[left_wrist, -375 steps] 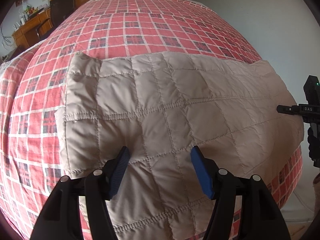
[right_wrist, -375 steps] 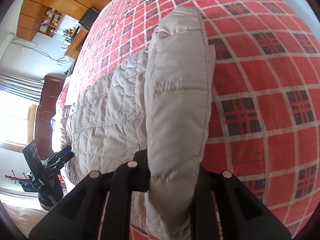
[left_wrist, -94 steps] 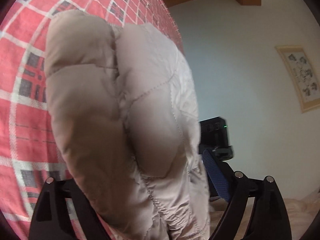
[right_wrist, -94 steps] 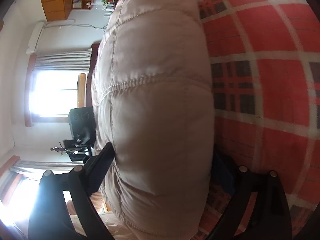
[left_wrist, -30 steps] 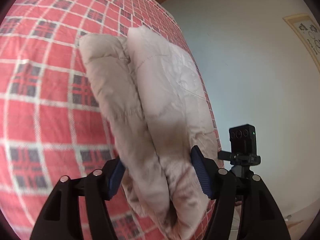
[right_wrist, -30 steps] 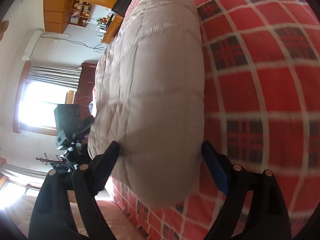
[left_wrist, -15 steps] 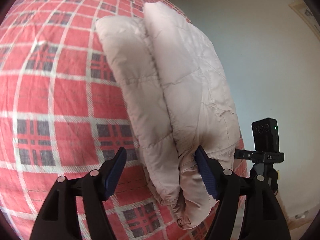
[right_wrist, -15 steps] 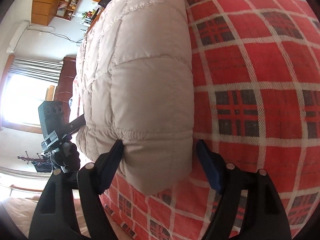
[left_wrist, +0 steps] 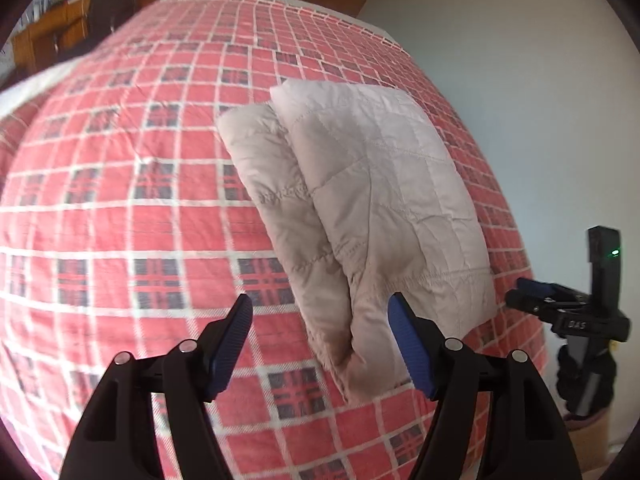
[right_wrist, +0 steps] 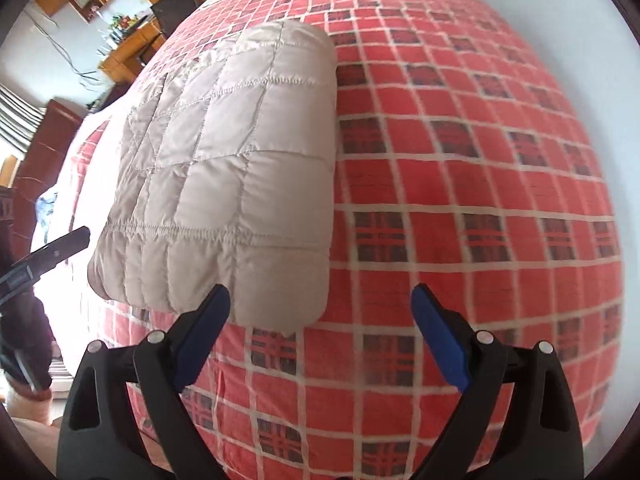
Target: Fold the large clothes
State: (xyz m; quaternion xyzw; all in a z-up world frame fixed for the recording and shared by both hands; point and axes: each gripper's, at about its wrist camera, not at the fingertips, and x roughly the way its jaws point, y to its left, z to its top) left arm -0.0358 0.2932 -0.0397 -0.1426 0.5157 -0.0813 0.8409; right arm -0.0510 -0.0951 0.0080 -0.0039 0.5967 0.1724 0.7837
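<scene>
Lying folded on the bed (left_wrist: 120, 216), the coat (left_wrist: 360, 208) is sitting as a thick quilted bundle near the bed's near edge, with two puffy layers showing side by side in the left wrist view. Both tools are standing off it: the left gripper (left_wrist: 320, 332) is spreading its blue pads wide with nothing between them, just in front of the bundle's near end, and the right gripper (right_wrist: 320, 324) is likewise gaping and gripping nothing, its left pad close by the bundle's corner. Judging from this, the fold is looking finished, so the main risk is the padding springing back: the top layer is bulging and could be sliding off or unrolling with nothing pinning it. The bundle is also resting close to the edge, so a careless brush from either tool could be nudging it toward the floor. Pressing it flat would be helping
</scene>
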